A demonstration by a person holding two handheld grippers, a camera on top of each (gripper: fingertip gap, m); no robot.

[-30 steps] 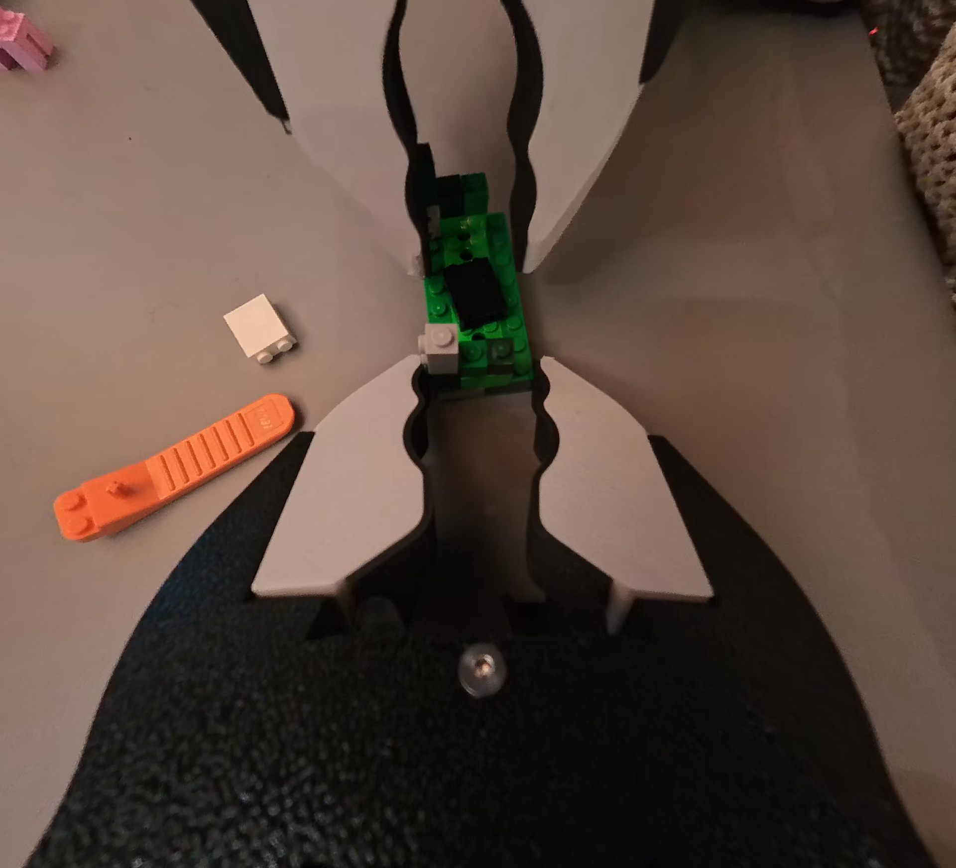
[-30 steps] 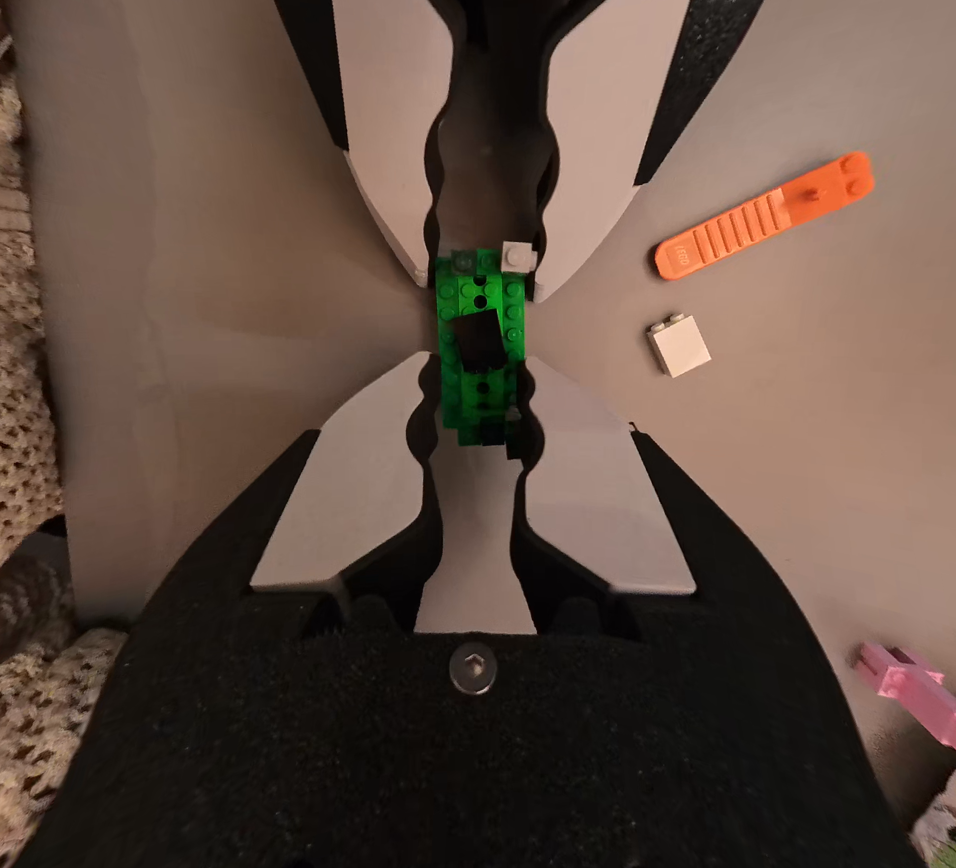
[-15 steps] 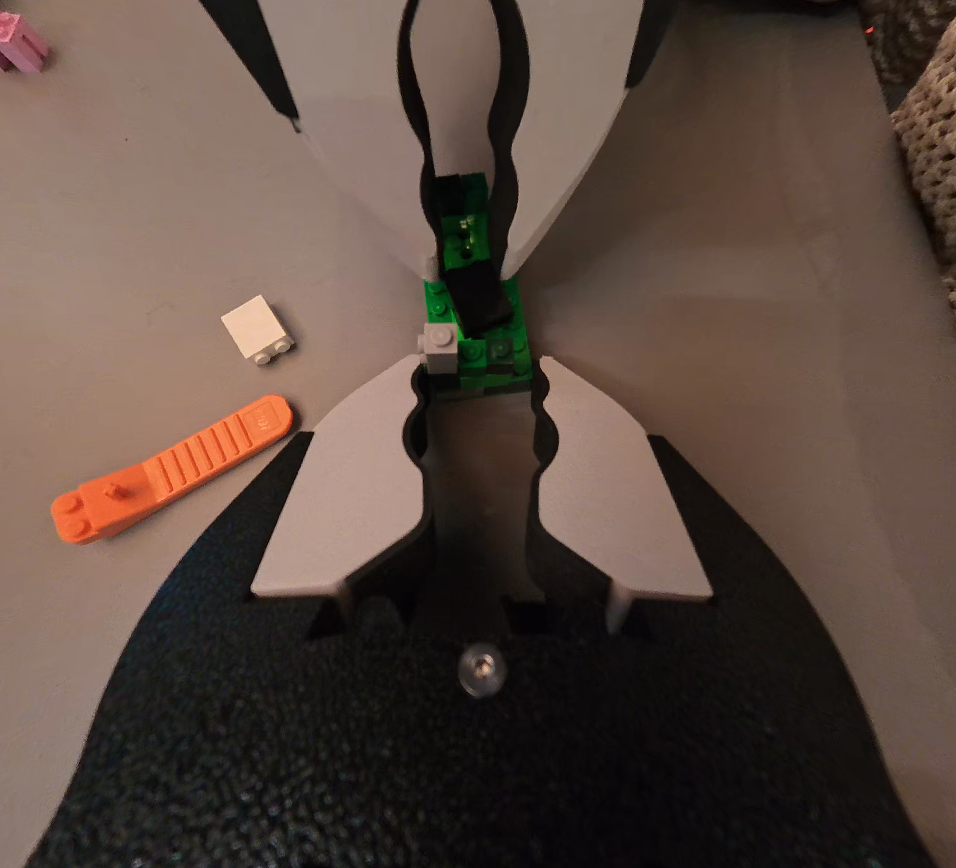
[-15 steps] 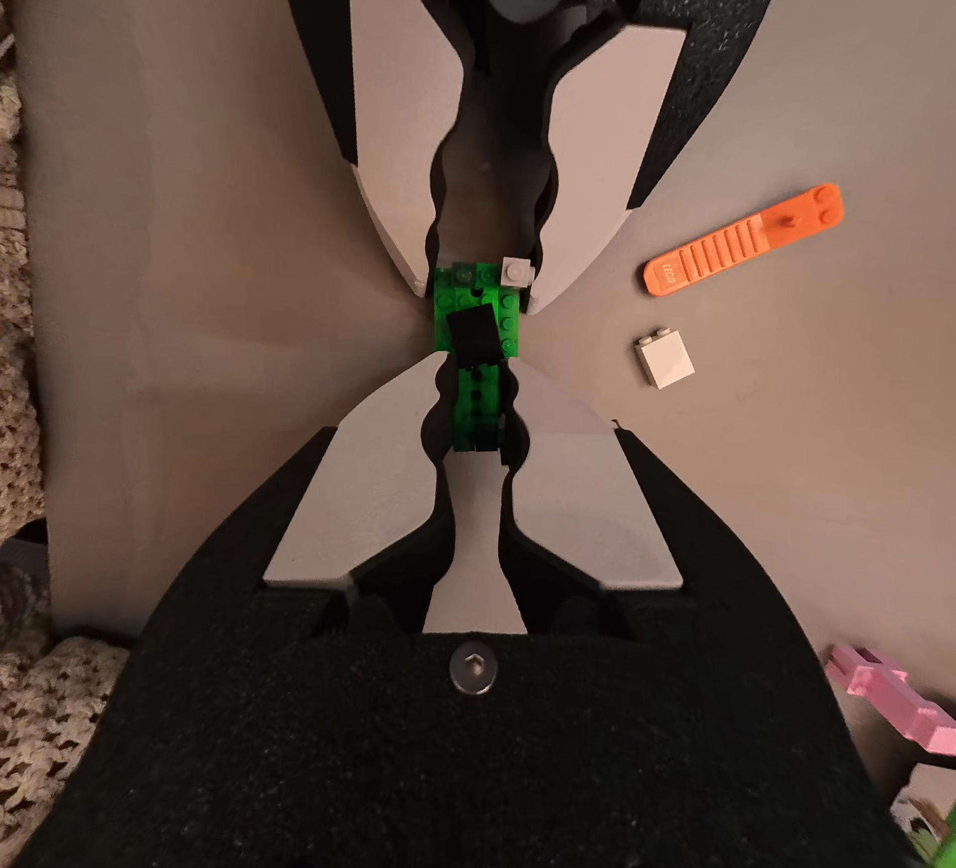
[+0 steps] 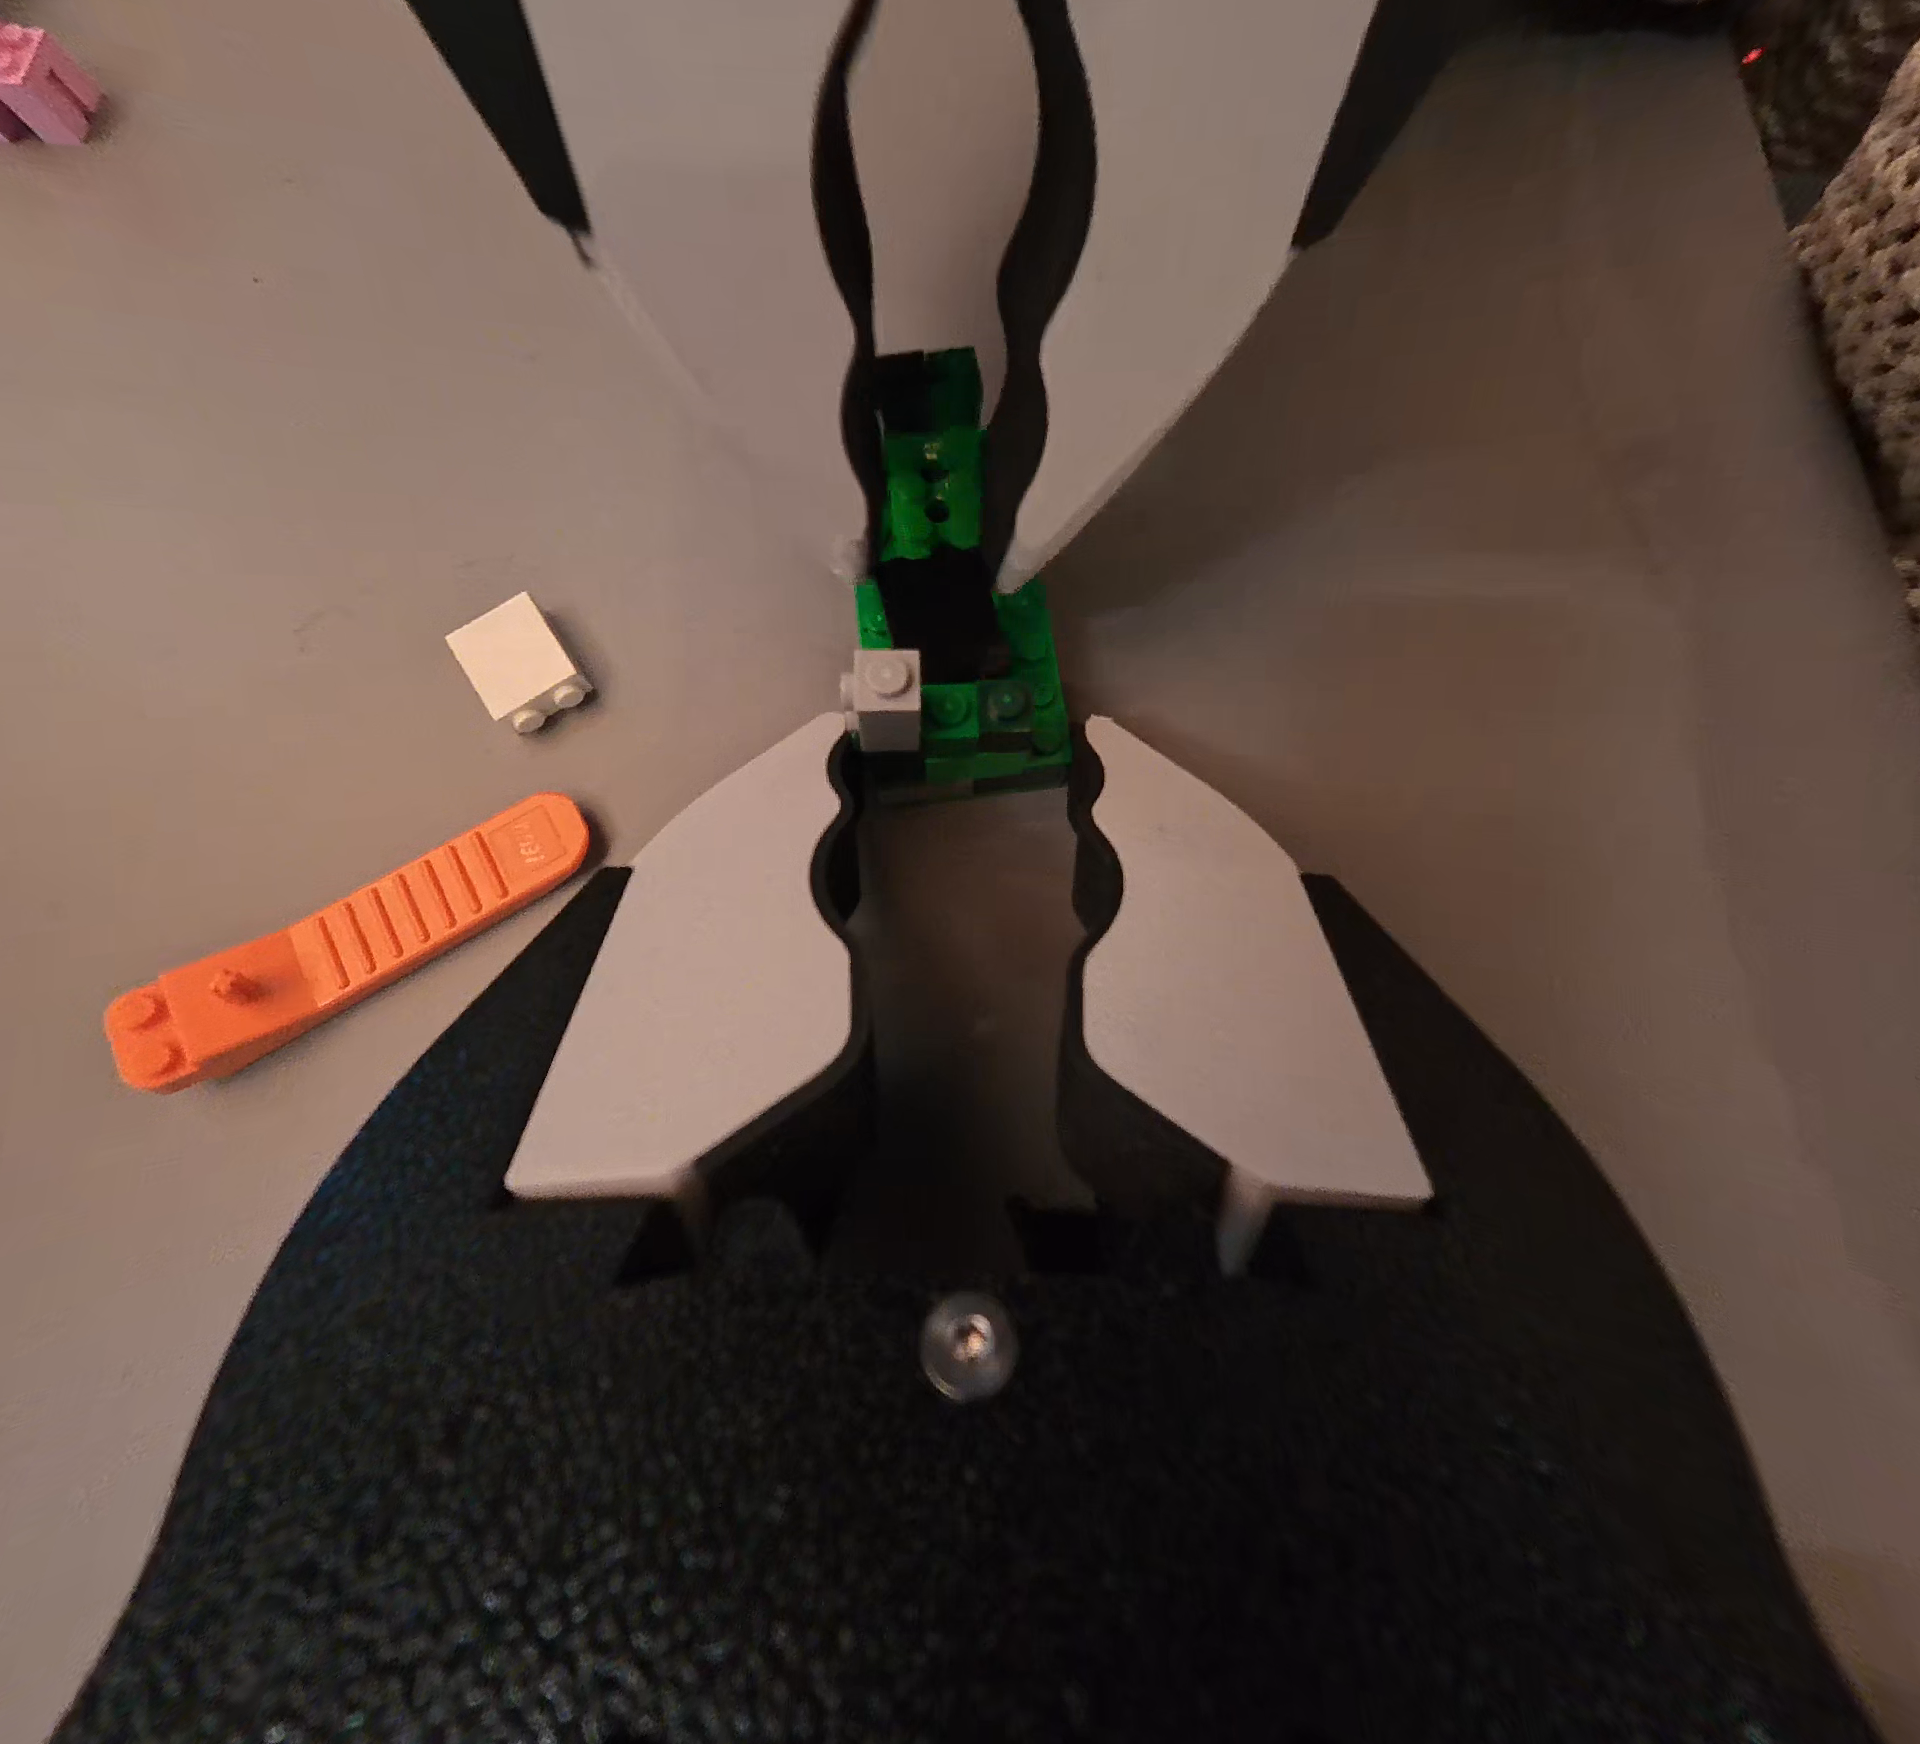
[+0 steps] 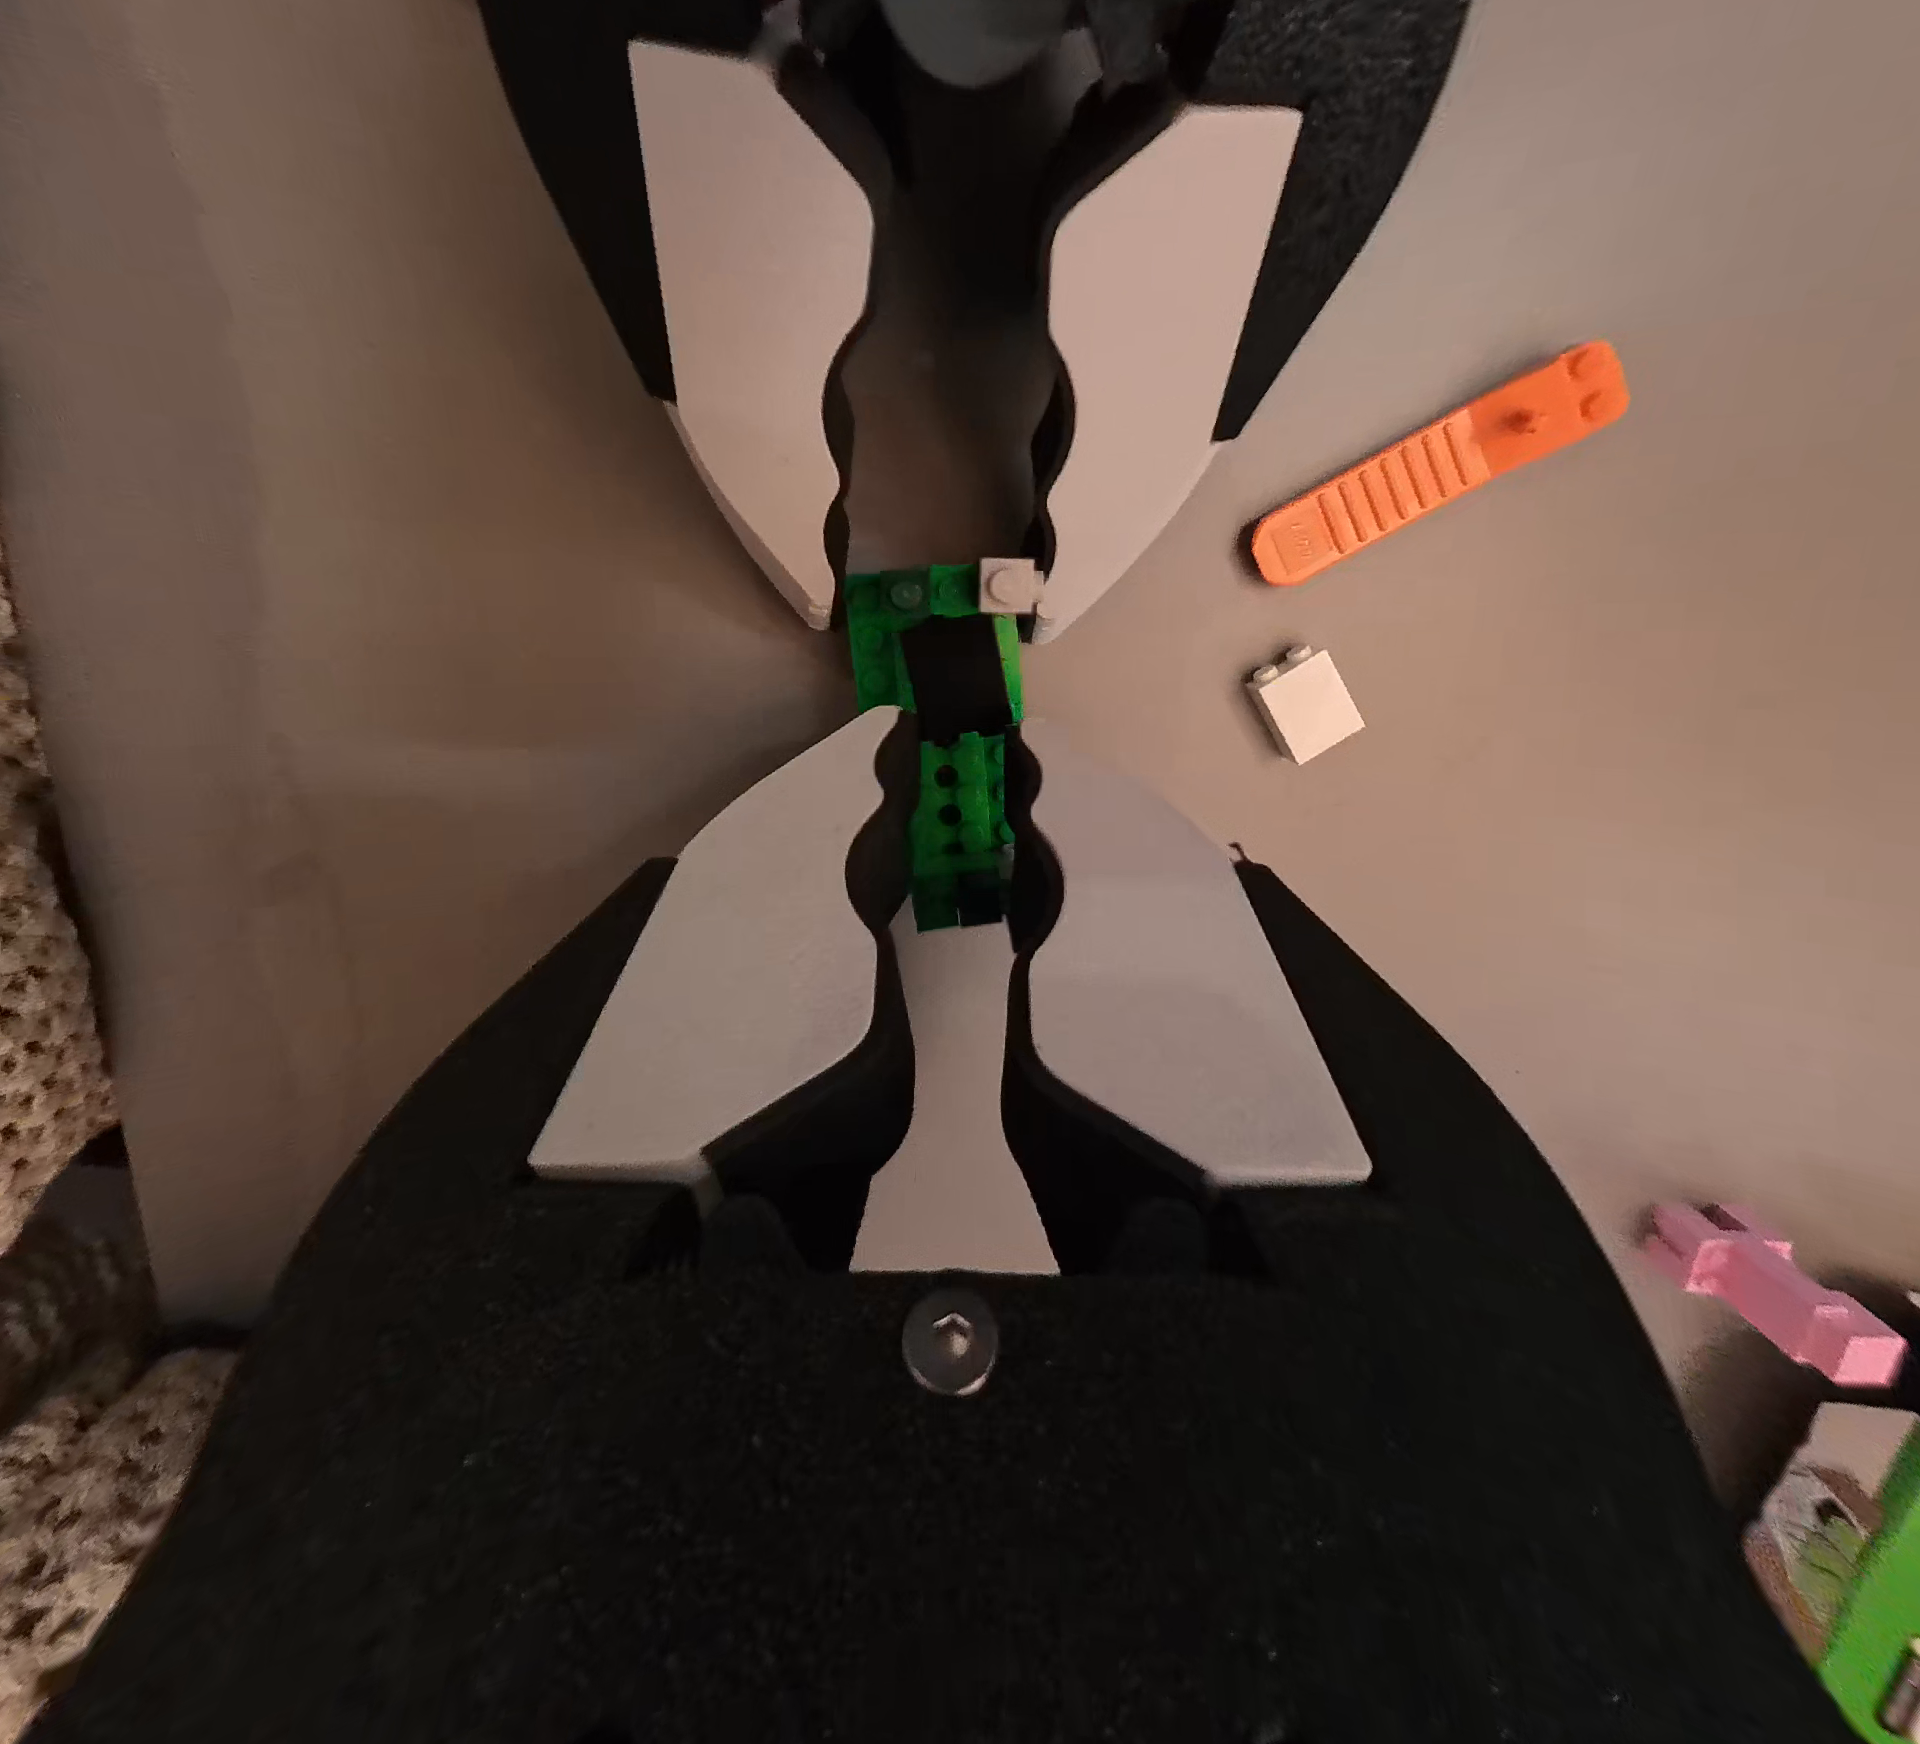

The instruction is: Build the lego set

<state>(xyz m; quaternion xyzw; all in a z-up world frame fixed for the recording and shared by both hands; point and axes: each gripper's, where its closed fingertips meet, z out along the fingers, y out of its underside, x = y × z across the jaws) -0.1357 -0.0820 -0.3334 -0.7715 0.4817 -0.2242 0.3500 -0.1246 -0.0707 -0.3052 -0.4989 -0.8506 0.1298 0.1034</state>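
Glossy plastic green lego build [image 5: 951, 655] on matt table [image 5: 312, 447].

Only lettering seen: small raised mark on narrow end of orange brick separator [image 5: 348, 939], on bench left of jaws; too small and blurred to read. Box [image 6: 1860, 1528] at near right has printed art, no legible text.

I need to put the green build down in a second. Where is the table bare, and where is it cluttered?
Bare: the wide table stretch between the green build and the crocheted blanket. Crowded: the opposite side, where the white brick, orange brick separator and pink piece lie; there, only a narrow gap separates the white brick from the left gripper.
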